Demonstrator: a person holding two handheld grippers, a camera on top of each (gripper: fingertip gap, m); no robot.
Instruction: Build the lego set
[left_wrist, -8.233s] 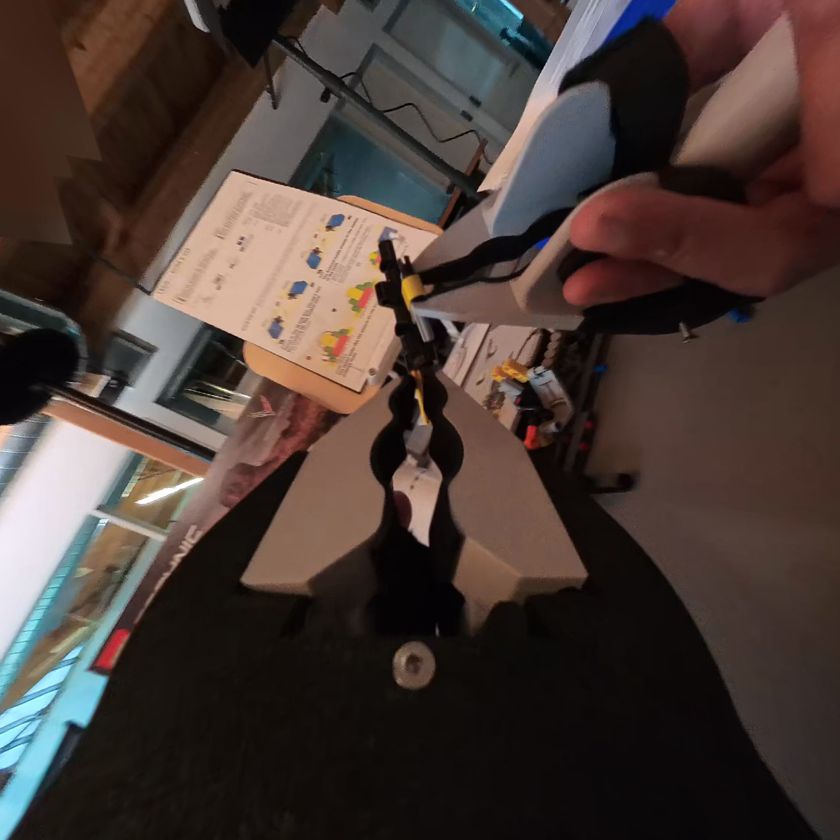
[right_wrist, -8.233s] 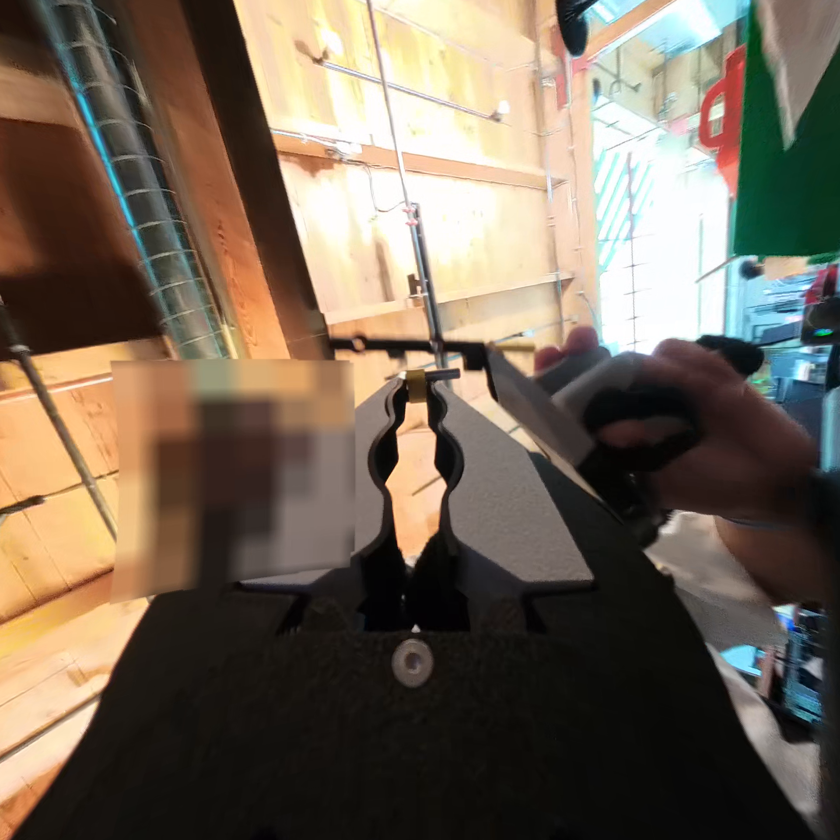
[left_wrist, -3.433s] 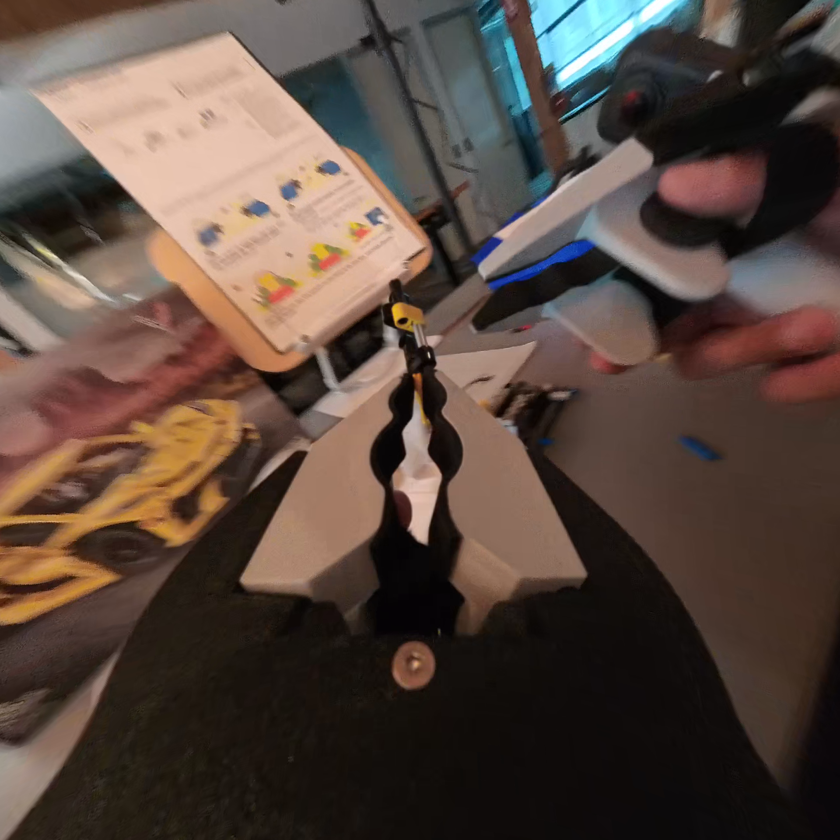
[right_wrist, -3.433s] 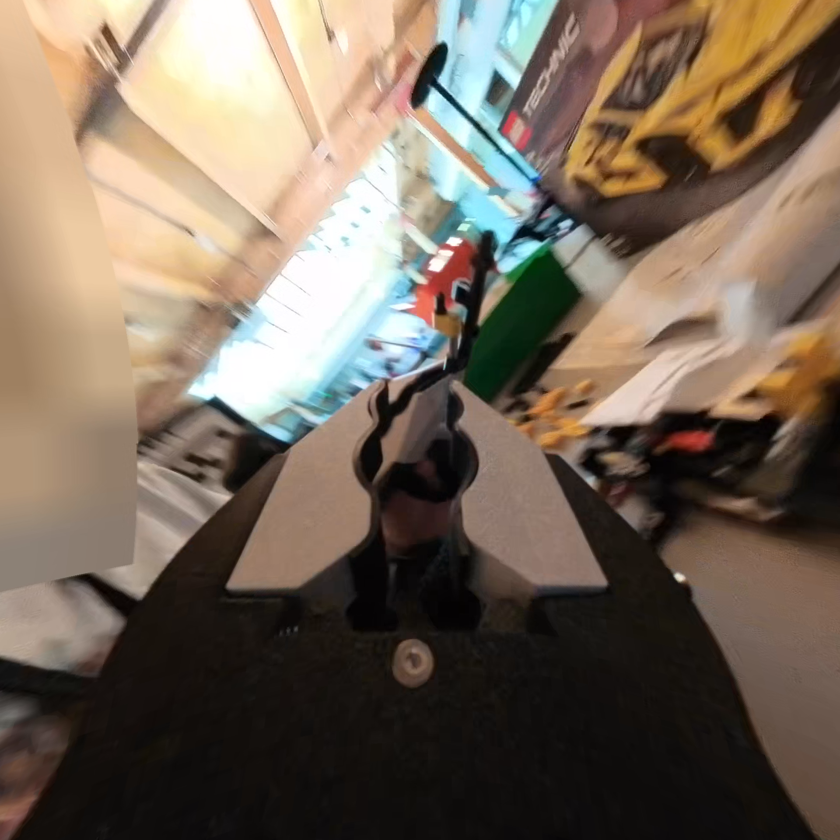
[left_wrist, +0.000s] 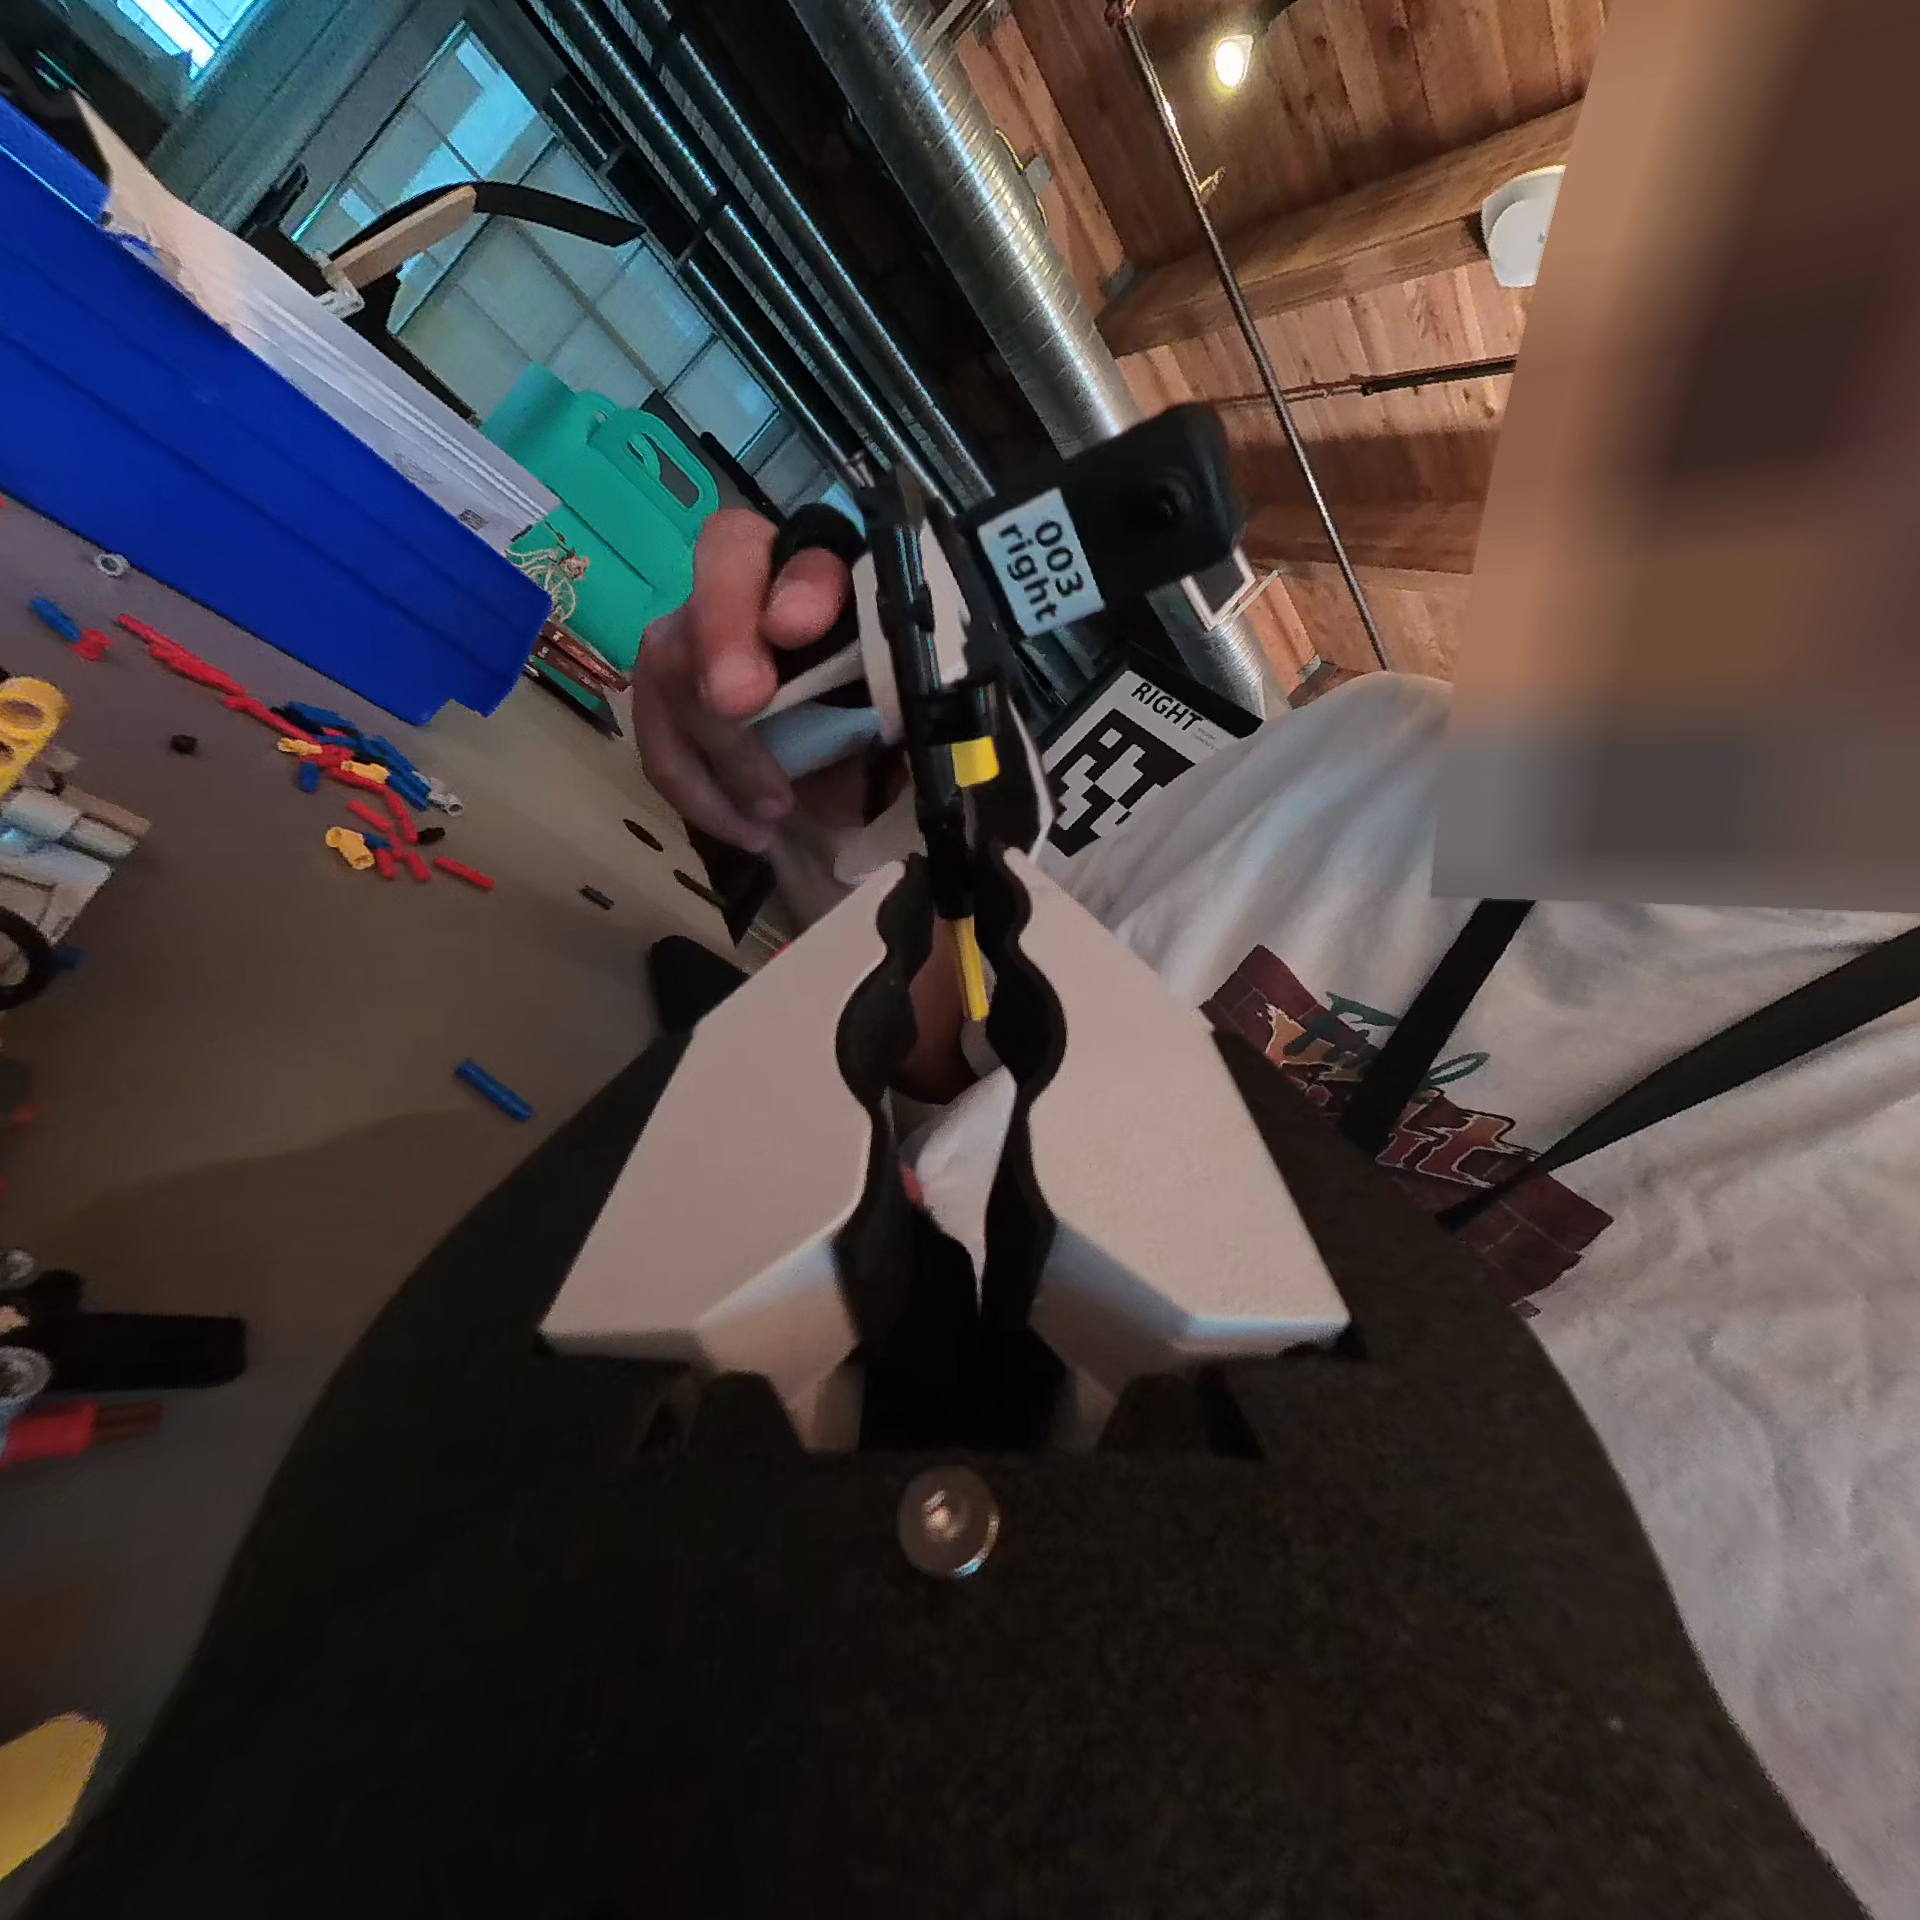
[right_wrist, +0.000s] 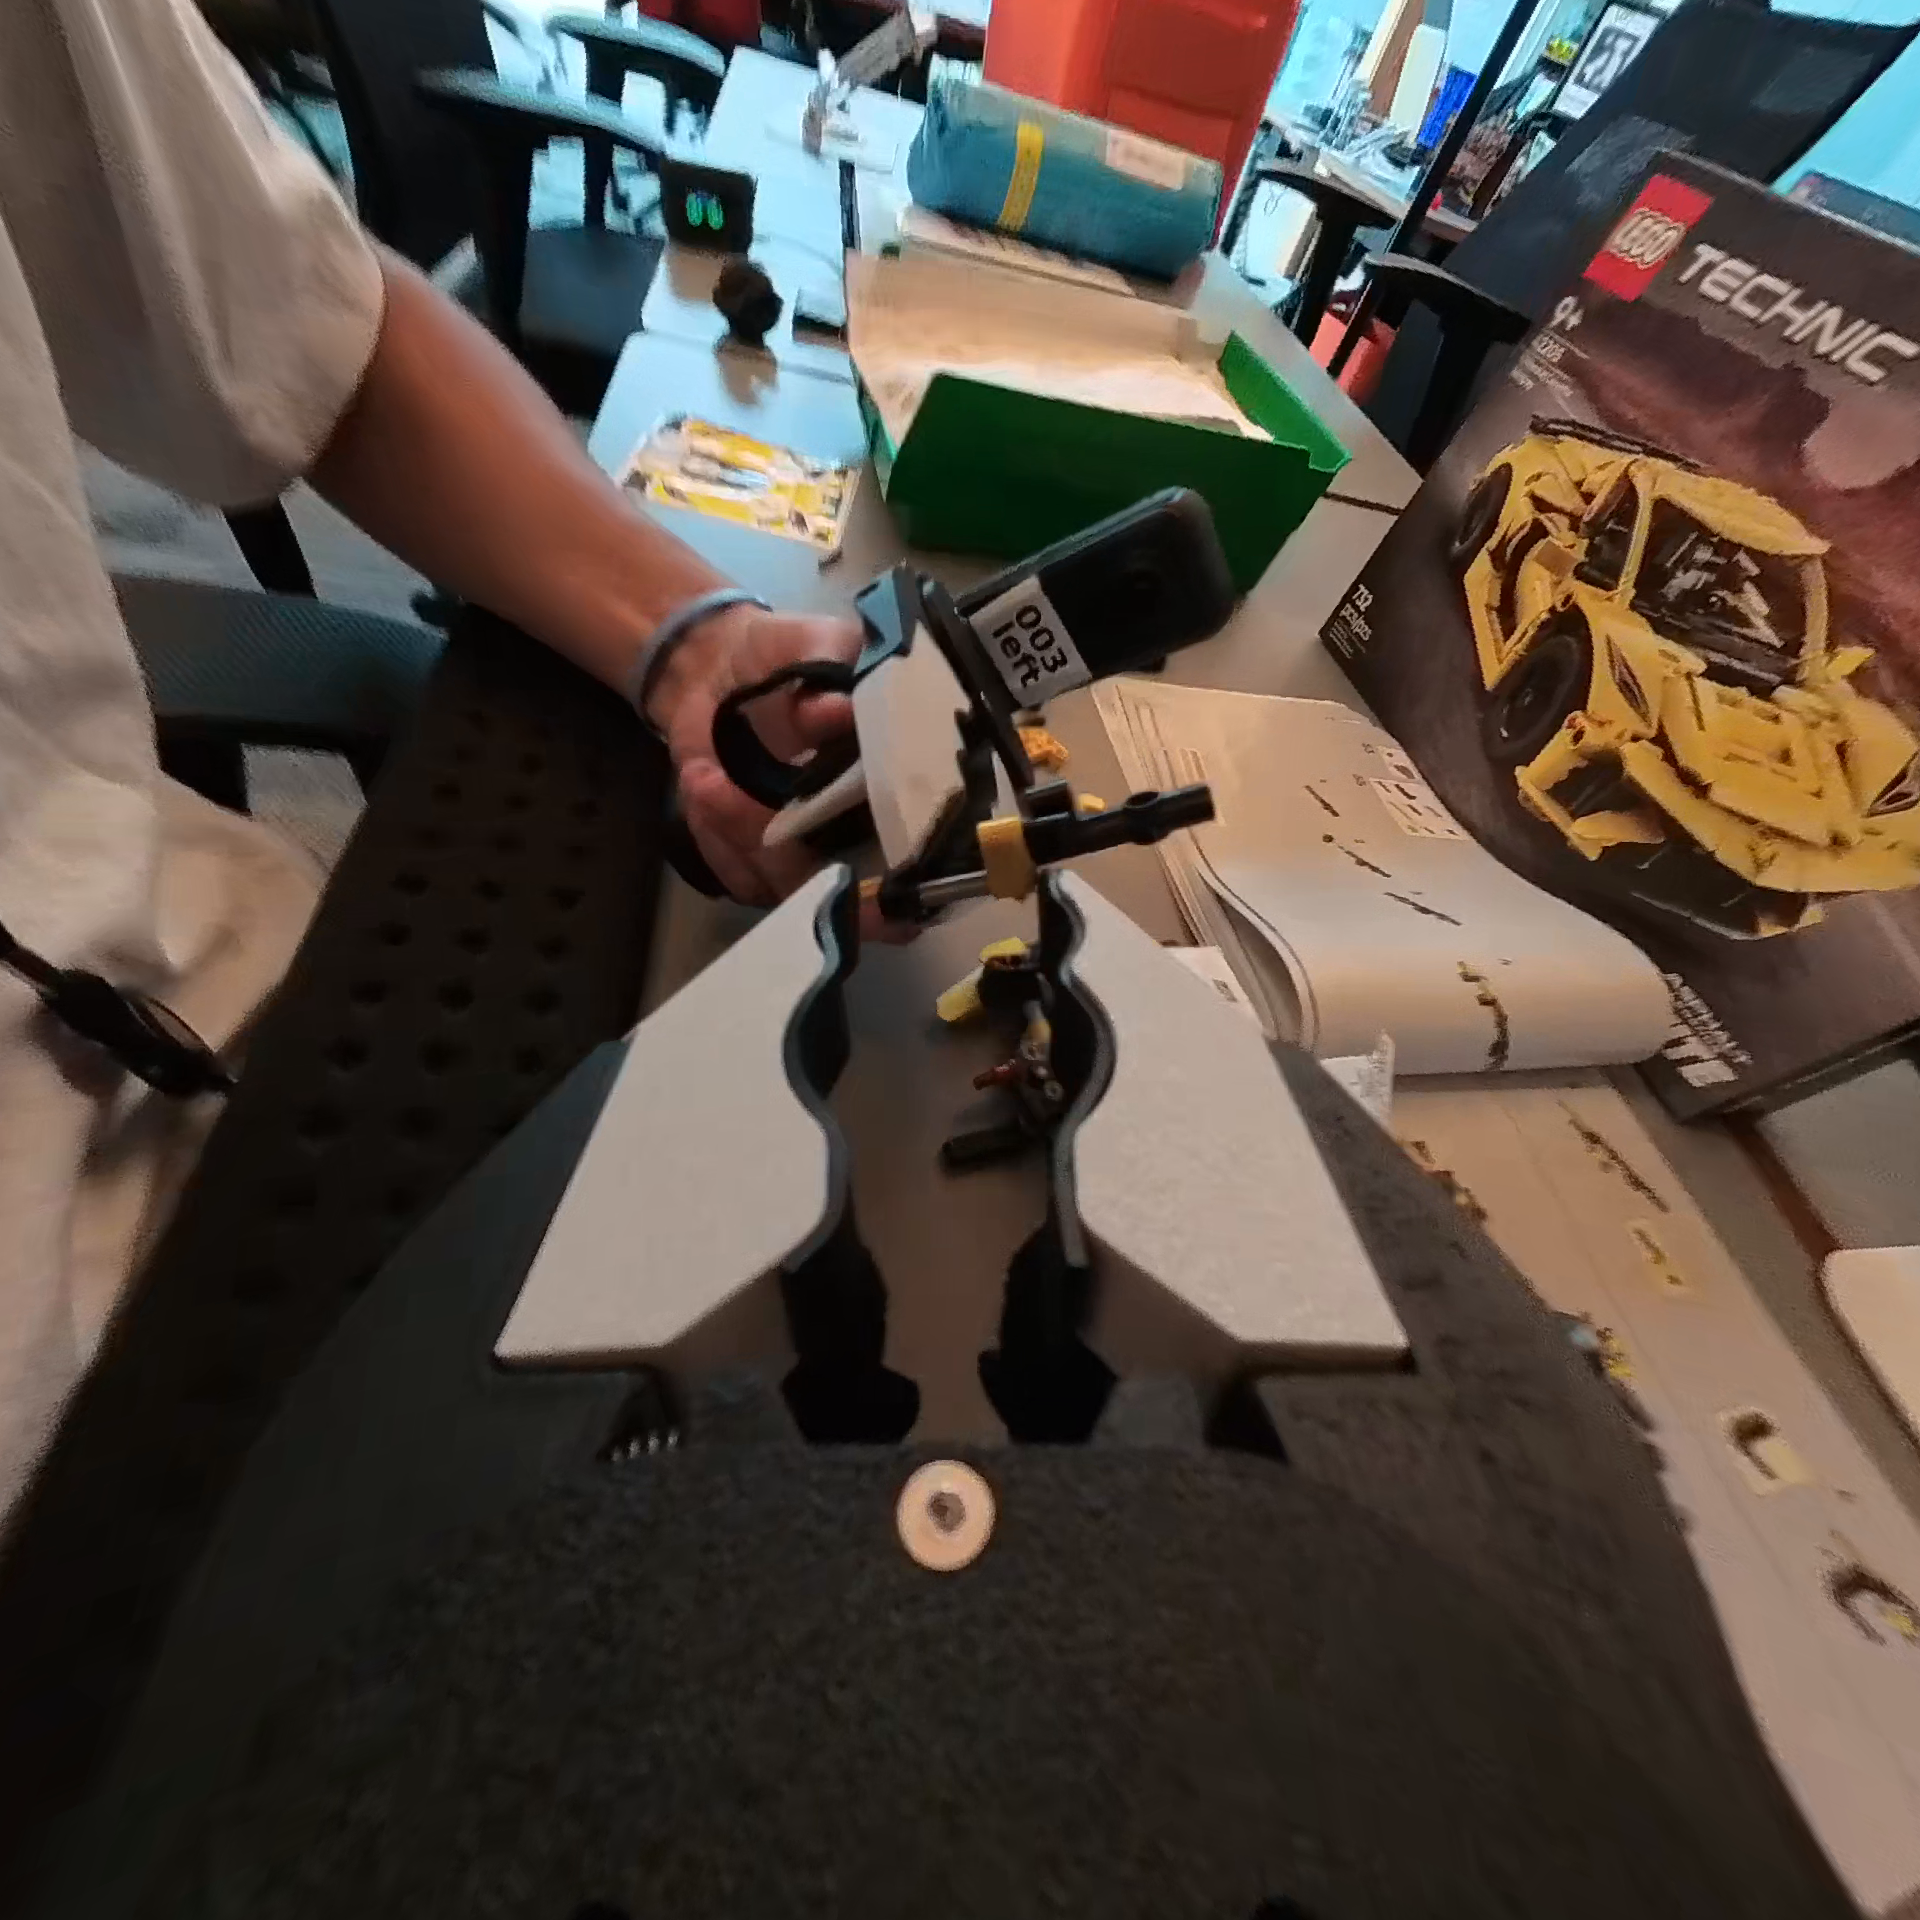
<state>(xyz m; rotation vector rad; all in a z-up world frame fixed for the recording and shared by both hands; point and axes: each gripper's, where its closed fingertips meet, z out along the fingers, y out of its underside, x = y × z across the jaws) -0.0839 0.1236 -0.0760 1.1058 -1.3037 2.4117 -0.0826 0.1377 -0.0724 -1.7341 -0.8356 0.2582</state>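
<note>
Between the tips of the left gripper (left_wrist: 958, 883) sits a slim lego assembly (left_wrist: 940, 727), a black rod with a yellow collar and a thin yellow pin at its lower end. The two fingers are drawn in tight on it, and it sticks out ahead of them, raised above the table (left_wrist: 312, 987). Behind it a person's hand (left_wrist: 717, 675) grips the handle of the other tool, in front of a white shirt (left_wrist: 1558, 1039).

From the right wrist view the same piece (right_wrist: 1039, 831) lies crosswise just ahead of the right gripper (right_wrist: 951, 894). That gripper's fingers stand wide apart with nothing between them; whether a tip touches the piece I cannot tell. The left gripper (right_wrist: 935, 821) reaches in from the left and pinches the piece, with a hand (right_wrist: 748, 748) wrapped round its handle.

Down on the table, seen through the gap, rest a few loose parts (right_wrist: 1003, 1039) in yellow and black. An open booklet (right_wrist: 1351, 883) lies to the right, and beside it stands the set's box (right_wrist: 1683, 623) with a yellow car pictured on it. A green bin (right_wrist: 1091, 468) sits farther back. In the left wrist view, small red, blue and yellow pins (left_wrist: 353, 779) are scattered near a blue bin (left_wrist: 208, 468).
</note>
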